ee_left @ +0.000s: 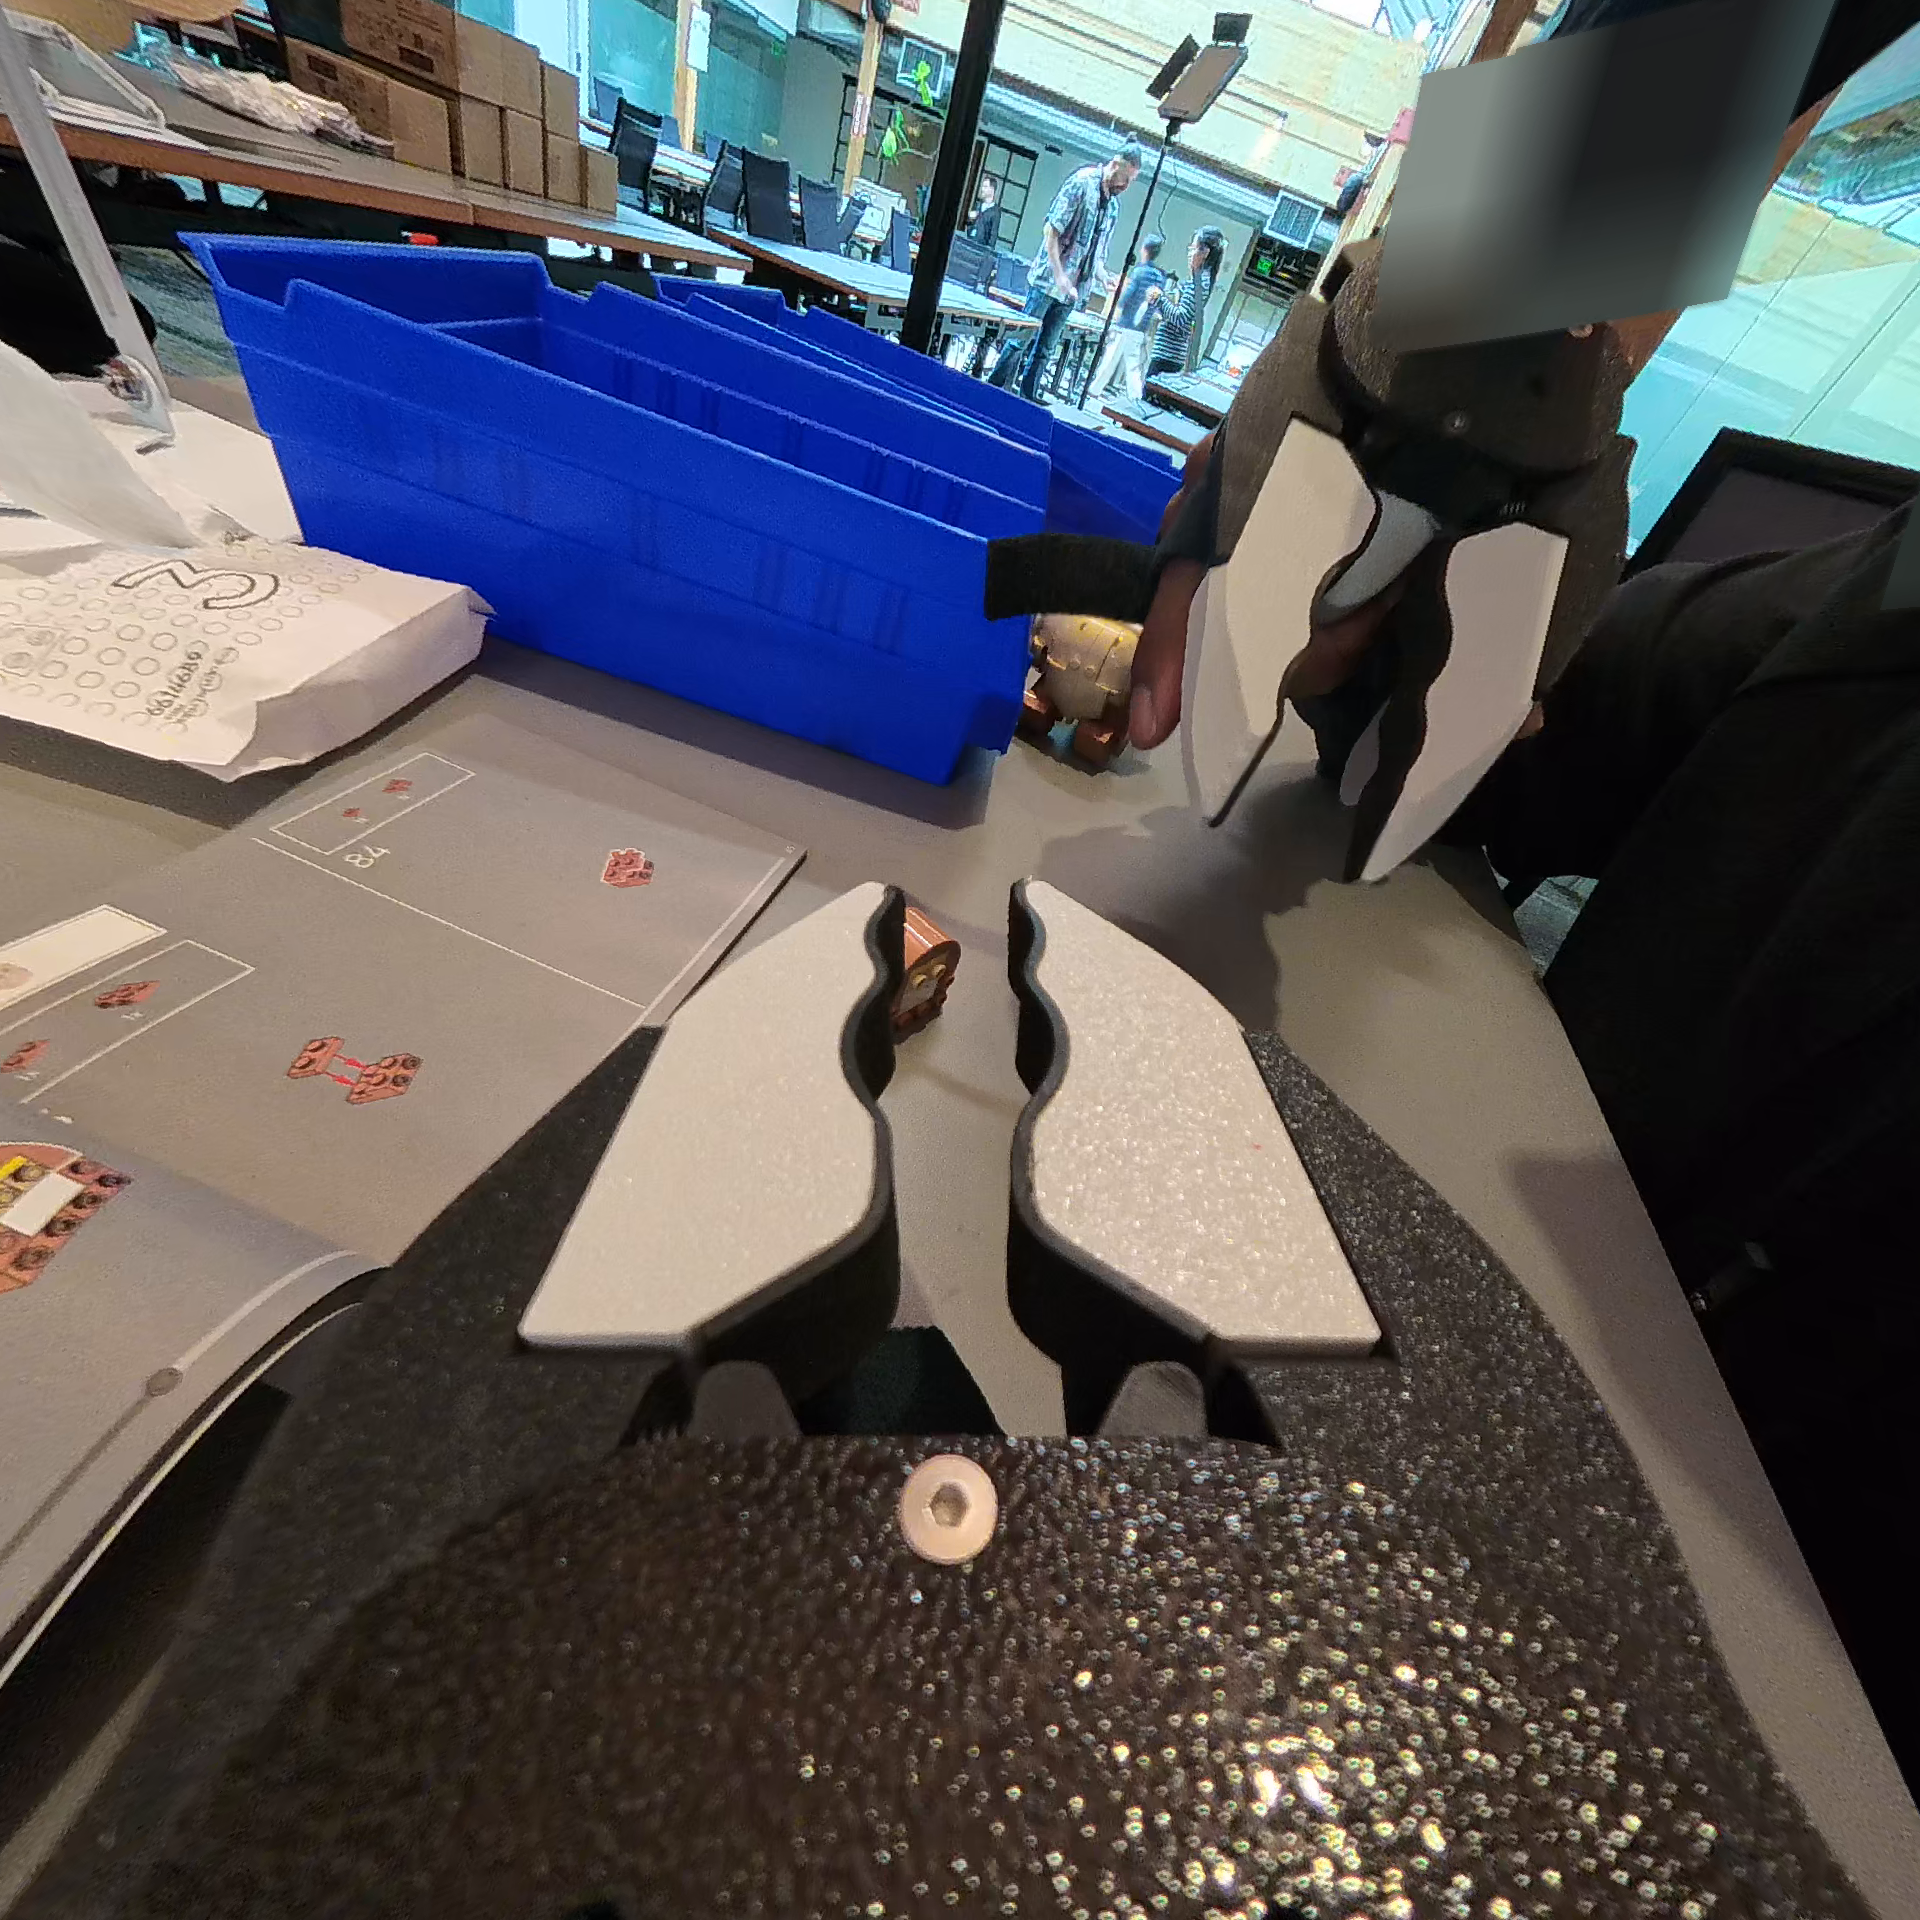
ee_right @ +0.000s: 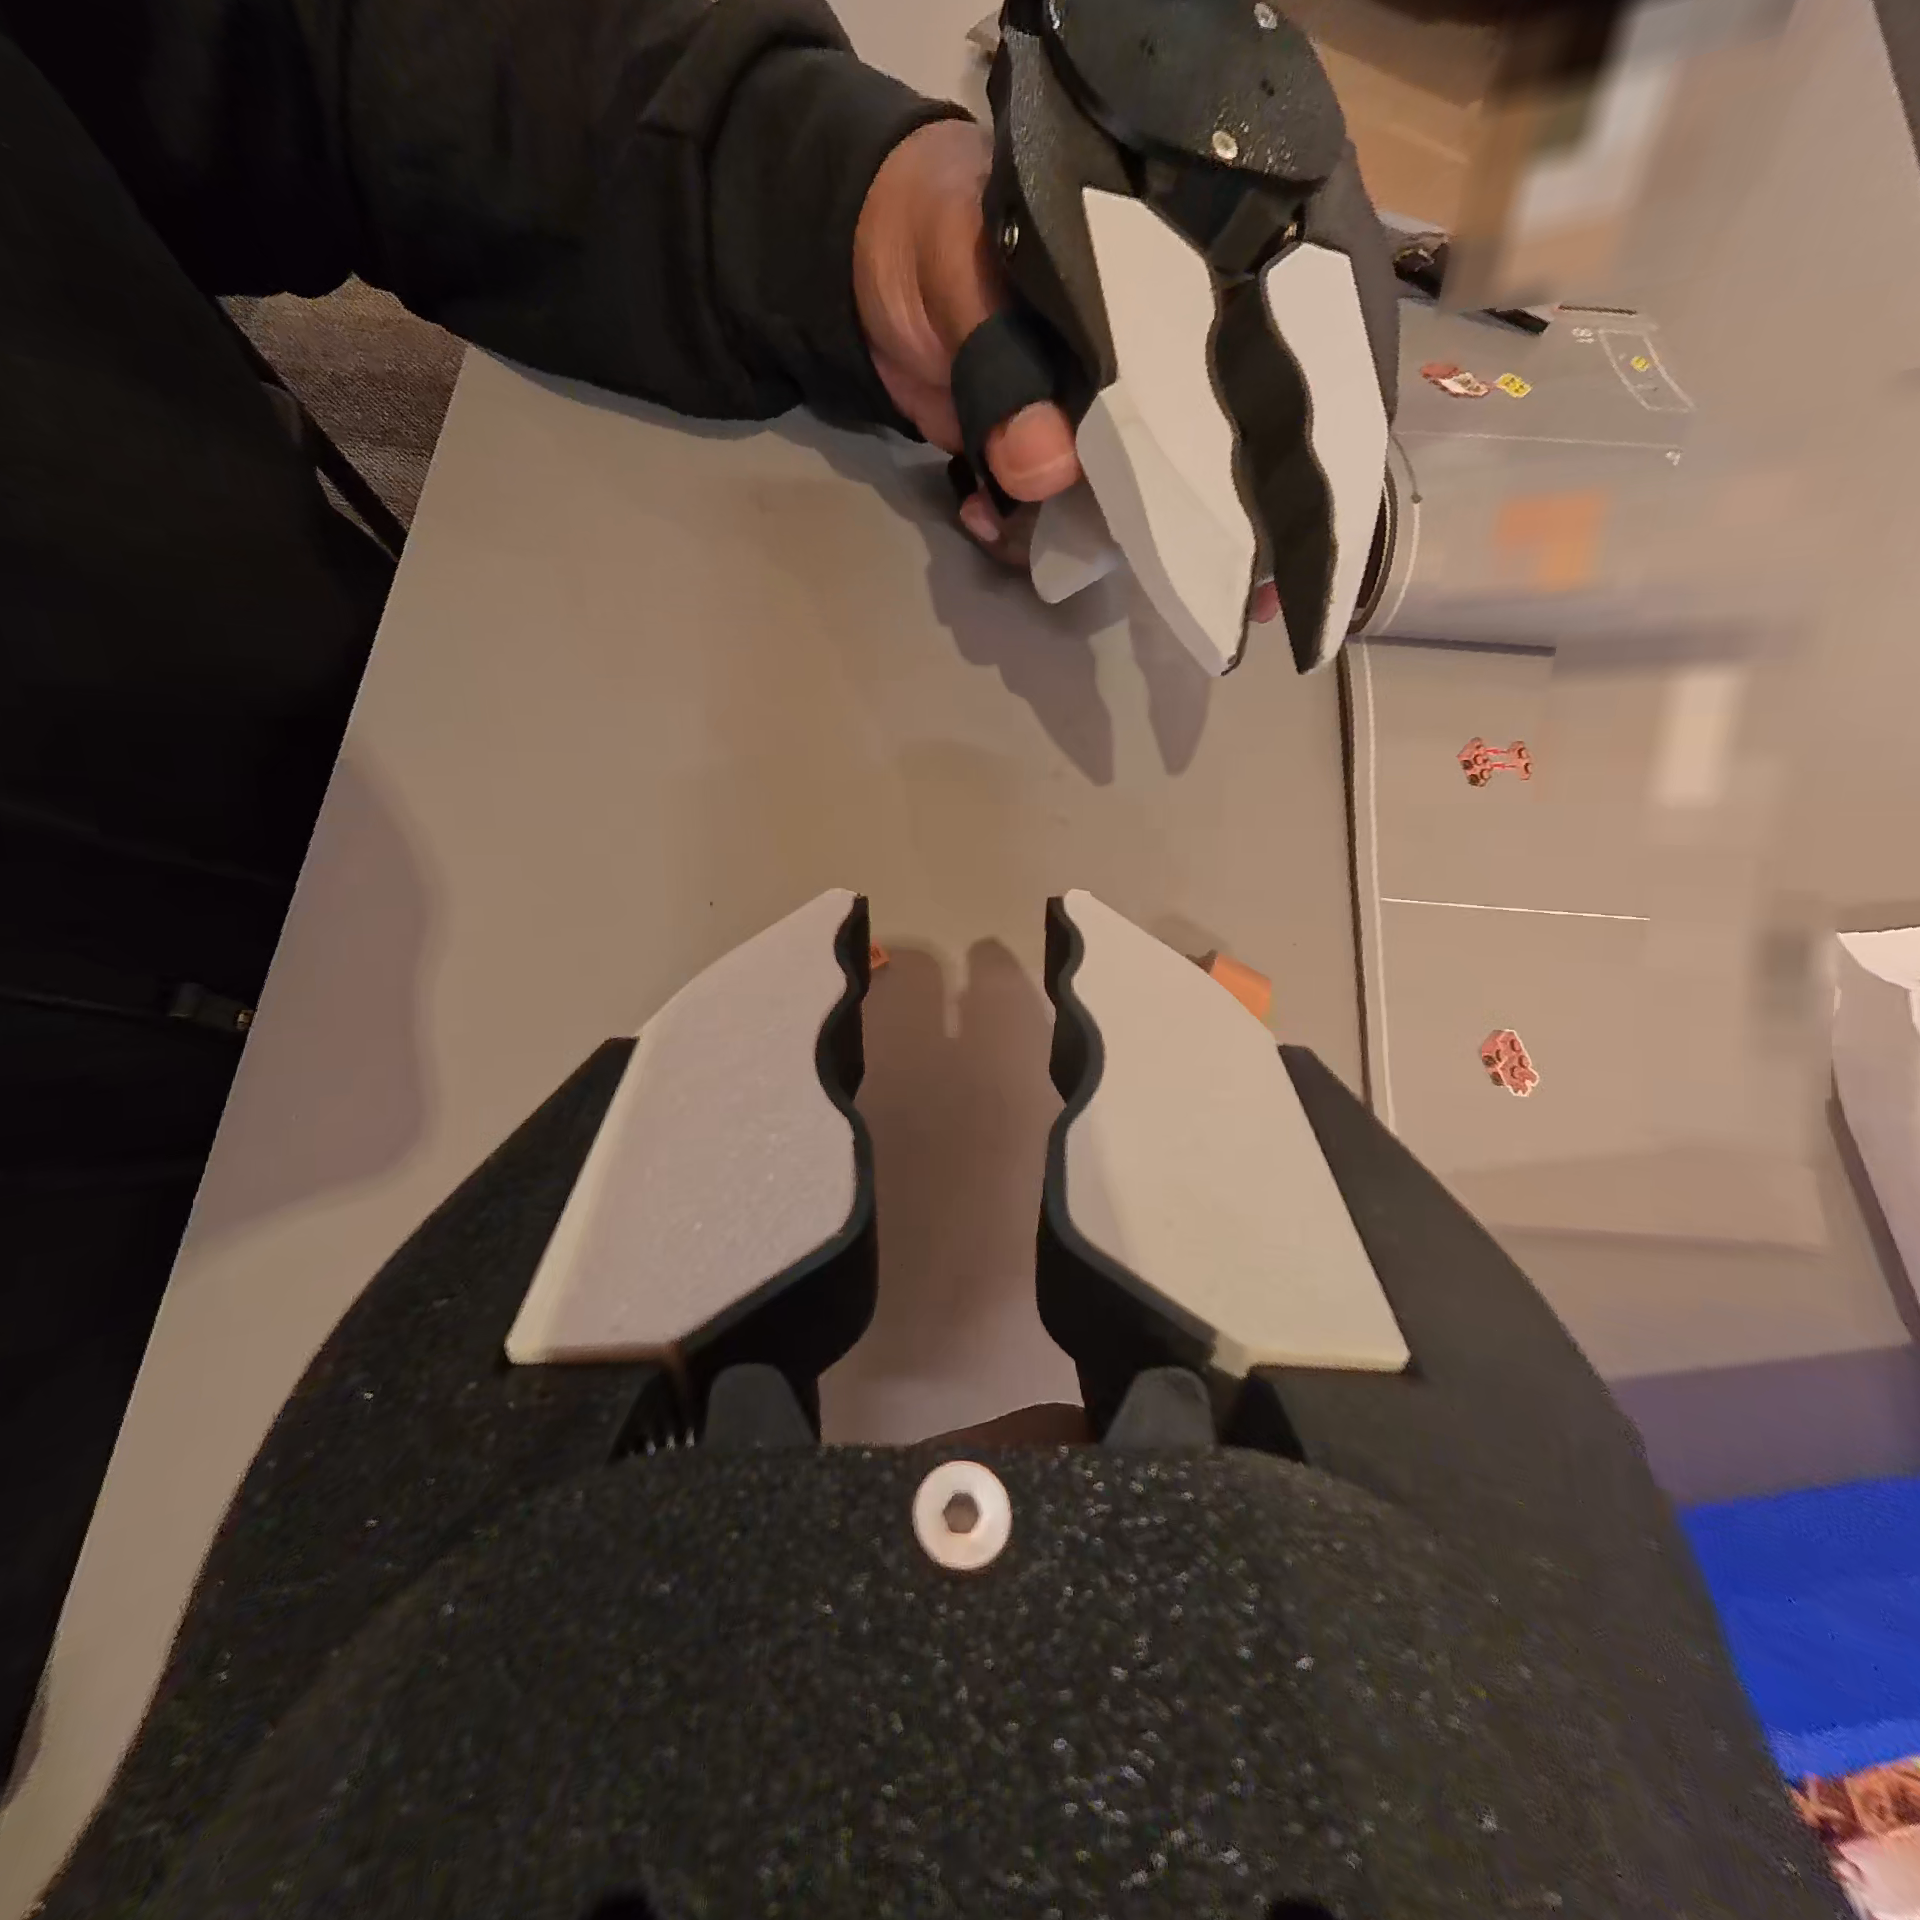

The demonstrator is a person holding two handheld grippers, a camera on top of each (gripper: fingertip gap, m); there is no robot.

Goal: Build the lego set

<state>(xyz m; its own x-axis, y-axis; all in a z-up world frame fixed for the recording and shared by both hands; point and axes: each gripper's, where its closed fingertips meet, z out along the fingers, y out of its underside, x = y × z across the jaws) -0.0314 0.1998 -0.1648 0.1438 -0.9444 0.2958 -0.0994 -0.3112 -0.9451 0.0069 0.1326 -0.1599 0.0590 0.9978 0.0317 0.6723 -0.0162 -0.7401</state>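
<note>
Bare grey surface [ee_right: 727,727] lies open between the two grippers and toward the near edge where the person's black sleeve [ee_right: 520,187] sits. Stacked blue plastic bins [ee_left: 644,499] wall off the far side, a small tan and copper brick model [ee_left: 1081,665] tucked at their corner. Open grey instruction booklet [ee_left: 416,956] and white paper bag [ee_left: 208,644] cover the left; a small brown brick piece [ee_left: 925,971] stands between the left gripper [ee_left: 951,935] fingers, touching the left one only.

Both grippers low over the table, jaws apart!

Left gripper [ee_left: 951,935] points toward 12 o'clock, fingers parted; right gripper [ee_left: 1320,831] hangs at 2 o'clock, tips down, fingers parted, a black-sleeved hand [ee_right: 925,301] gripping the left one's handle.
</note>
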